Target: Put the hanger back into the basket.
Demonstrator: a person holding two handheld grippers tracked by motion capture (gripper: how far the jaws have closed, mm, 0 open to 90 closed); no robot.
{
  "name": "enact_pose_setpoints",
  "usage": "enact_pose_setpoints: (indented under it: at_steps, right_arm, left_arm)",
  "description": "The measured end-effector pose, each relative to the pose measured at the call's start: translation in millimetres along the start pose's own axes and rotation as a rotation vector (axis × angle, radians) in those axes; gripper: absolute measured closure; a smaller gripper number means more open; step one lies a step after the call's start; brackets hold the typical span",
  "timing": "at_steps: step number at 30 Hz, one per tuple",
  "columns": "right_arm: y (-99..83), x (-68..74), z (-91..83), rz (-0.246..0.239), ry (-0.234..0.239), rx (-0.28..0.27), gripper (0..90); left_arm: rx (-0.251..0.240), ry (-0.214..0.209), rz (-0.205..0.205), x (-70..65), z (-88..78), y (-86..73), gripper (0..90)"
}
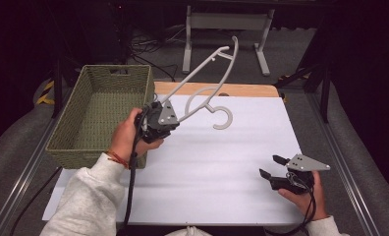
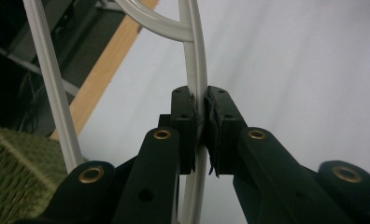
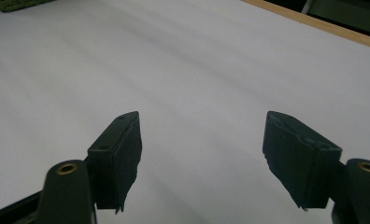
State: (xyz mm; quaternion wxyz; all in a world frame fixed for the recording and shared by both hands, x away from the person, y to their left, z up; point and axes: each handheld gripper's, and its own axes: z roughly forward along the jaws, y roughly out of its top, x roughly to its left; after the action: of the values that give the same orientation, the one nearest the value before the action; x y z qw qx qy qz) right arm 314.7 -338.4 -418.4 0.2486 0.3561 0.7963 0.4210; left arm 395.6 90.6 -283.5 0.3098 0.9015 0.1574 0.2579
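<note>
— Near the left edge of the counter [image 1: 241, 162], what is seen?

— The left gripper [image 1: 159, 120] is held up above the white sheet [image 1: 217, 167], just beside the woven basket [image 1: 101, 113]. A white plastic hanger [image 1: 207, 83] is pinched between its jaws. In the left gripper view the jaws are pressed against a thin curved bar of the hanger [image 2: 197, 60] from both sides, and a second straight bar is seen running up at the left.

— How is the hanger placed?

— It is lifted off the counter and tilted, with its arms raised toward the far edge and its hook turned down over the sheet near the far edge. Whether the hook touches the sheet cannot be told.

— And the basket?

— It is set at the far left corner, partly over the left edge of the sheet. Nothing can be made out inside it.

— What is seen of the other hand?

— The right gripper [image 1: 271, 167] is held low near the near right corner. Its jaws are spread wide and nothing is held between them; in the right gripper view, bare sheet is seen in the gap.
</note>
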Motion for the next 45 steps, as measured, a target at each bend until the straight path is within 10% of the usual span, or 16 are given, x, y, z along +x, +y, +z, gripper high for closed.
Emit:
enact_pose_setpoints:
  at_steps: [31,45]
  right_arm:
    - [0.2,2.4,3.0,-0.007,0.008,0.013,28.6]
    - [-0.4,3.0,4.1,-0.010,0.011,0.021,29.1]
  left_arm:
    - [0.089,0.138,-0.263,67.9,-40.8,-119.8,82.5]
    - [0.140,0.147,-0.296,79.4,-35.0,-154.9,82.4]
